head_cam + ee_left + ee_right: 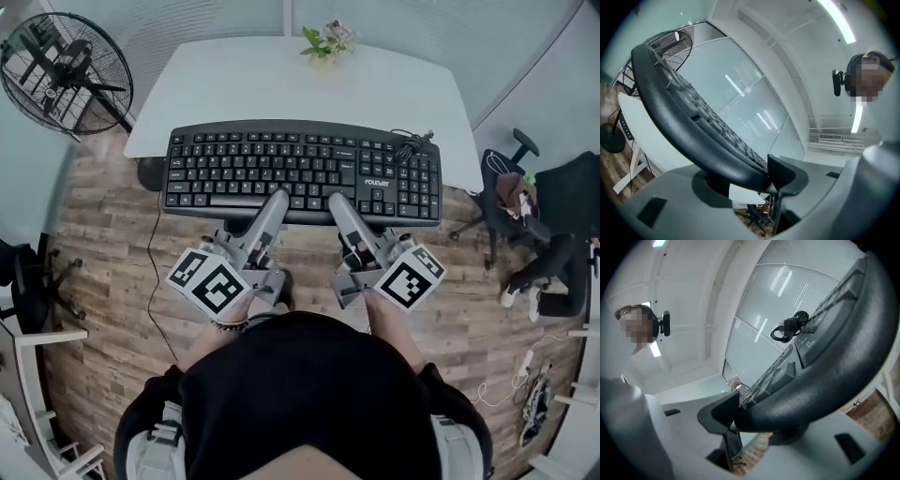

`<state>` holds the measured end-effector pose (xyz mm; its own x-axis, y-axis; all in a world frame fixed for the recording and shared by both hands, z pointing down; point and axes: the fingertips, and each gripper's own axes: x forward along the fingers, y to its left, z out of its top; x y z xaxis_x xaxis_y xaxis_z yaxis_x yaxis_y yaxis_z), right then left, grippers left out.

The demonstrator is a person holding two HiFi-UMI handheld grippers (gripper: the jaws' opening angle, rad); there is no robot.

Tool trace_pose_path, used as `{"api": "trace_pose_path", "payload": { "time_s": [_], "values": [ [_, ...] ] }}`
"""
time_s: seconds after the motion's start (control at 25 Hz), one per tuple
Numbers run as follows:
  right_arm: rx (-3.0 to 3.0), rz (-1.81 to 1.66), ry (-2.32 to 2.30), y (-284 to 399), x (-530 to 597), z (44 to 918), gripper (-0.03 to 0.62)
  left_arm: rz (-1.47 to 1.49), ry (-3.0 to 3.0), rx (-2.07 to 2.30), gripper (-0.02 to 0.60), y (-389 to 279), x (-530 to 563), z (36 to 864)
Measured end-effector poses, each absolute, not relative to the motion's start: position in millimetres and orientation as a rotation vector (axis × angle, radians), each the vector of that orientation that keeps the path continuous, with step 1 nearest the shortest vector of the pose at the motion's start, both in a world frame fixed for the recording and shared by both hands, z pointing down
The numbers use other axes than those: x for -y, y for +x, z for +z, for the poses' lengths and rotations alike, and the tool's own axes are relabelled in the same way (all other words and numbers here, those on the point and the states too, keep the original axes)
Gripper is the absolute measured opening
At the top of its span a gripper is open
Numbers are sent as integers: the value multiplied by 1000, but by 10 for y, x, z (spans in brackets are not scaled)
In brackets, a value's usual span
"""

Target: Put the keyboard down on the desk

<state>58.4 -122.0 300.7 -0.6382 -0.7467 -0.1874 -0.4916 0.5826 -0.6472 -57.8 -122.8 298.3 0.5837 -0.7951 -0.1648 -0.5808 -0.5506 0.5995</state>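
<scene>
The left tongs (278, 199) and right tongs (337, 202) each clamp the near edge of the black keyboard (300, 169), held at their 12 o'clock over the white table (281, 84) edge, its cable (410, 147) coiled at the keyboard's 2 o'clock corner

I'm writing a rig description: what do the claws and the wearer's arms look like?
Left claw and right claw: light grey, tapering, black inner pads. Each carries a white cube with black square markers. The person wears a black top and a left wristband.

Left hand-held gripper (279, 198), right hand-held gripper (336, 201): apparently clamped.
</scene>
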Motion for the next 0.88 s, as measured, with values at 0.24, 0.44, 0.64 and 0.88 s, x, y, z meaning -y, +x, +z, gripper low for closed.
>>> {"api": "trace_pose_path", "payload": {
  "time_s": [0.24, 0.44, 0.64, 0.88],
  "values": [
    [-2365, -773, -1005, 453, 1475, 2959, 178, -589, 2336, 1079, 227, -709, 1494, 2931],
    [-2364, -779, -1031, 311, 1844, 2971, 178, -577, 2323, 1058, 227, -846, 1879, 2967],
    [-2350, -779, -1040, 193, 2179, 2972, 178, -566, 2335, 1042, 227, -963, 2227, 2949],
    [-2340, -760, -1040, 190, 2207, 2980, 178, -565, 2354, 1031, 227, -967, 2263, 2950]
  ]
}}
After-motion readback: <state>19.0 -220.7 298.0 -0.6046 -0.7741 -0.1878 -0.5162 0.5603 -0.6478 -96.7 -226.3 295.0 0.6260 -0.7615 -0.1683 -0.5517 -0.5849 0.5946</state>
